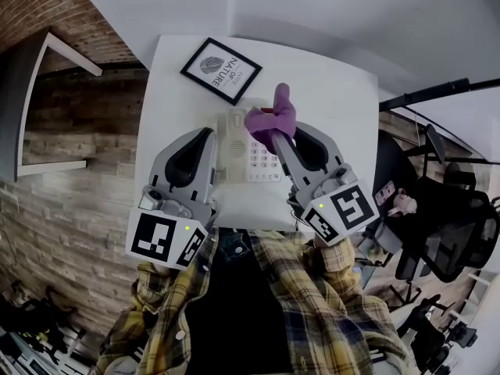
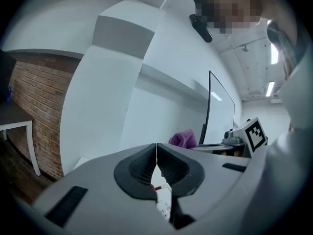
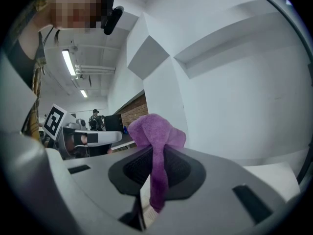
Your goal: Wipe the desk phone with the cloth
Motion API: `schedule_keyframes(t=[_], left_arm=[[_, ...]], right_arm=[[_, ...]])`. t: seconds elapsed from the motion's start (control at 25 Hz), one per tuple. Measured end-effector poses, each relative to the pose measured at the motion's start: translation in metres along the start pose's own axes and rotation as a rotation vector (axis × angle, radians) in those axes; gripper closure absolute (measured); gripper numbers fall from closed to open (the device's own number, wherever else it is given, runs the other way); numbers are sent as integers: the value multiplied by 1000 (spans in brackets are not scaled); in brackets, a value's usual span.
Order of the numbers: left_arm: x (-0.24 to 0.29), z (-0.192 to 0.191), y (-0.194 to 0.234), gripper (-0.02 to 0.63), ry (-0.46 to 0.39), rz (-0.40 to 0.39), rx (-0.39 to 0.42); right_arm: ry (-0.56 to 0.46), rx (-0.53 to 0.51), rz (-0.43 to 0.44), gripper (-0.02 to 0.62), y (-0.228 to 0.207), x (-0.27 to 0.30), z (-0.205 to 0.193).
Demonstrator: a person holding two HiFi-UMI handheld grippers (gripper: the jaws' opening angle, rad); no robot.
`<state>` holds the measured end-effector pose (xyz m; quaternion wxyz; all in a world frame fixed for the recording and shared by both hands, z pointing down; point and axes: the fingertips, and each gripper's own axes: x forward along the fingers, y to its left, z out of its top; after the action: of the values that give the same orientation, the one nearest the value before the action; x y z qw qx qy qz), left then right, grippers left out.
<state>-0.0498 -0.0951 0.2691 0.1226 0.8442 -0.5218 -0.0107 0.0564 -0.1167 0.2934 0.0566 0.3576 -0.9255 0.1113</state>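
A beige desk phone [image 1: 244,151] lies on the white desk [image 1: 172,76], partly hidden by both grippers. My right gripper [image 1: 275,133] is shut on a purple cloth [image 1: 273,117], which bunches up above the phone's keypad; in the right gripper view the cloth [image 3: 156,146] hangs pinched between the jaws. My left gripper [image 1: 209,134] sits over the phone's left side, and in the left gripper view its jaws [image 2: 156,153] meet with nothing between them. The cloth [image 2: 183,139] shows beyond them there.
A black framed picture [image 1: 221,69] lies on the desk behind the phone. A brick wall and a shelf [image 1: 55,100] stand to the left. Black office chairs [image 1: 437,233] stand at the right. The person's plaid shirt [image 1: 305,303] fills the foreground.
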Motion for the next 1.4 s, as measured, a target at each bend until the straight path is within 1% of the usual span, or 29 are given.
schedule_keyframes(t=[0.24, 0.6, 0.92, 1.12, 1.4], left_arm=[[1, 0, 9, 591, 12, -38, 3], [4, -2, 25, 591, 6, -38, -18], [5, -6, 36, 591, 9, -26, -43], [6, -15, 39, 591, 23, -26, -54], [4, -22, 45, 591, 42, -16, -60]], right_arm=[[9, 11, -35, 532, 3, 9, -5], [32, 9, -66, 532, -2, 19, -11], [94, -26, -61, 532, -9, 39, -23], [156, -39, -53, 532, -16, 56, -44], [269, -51, -29, 532, -24, 85, -89]])
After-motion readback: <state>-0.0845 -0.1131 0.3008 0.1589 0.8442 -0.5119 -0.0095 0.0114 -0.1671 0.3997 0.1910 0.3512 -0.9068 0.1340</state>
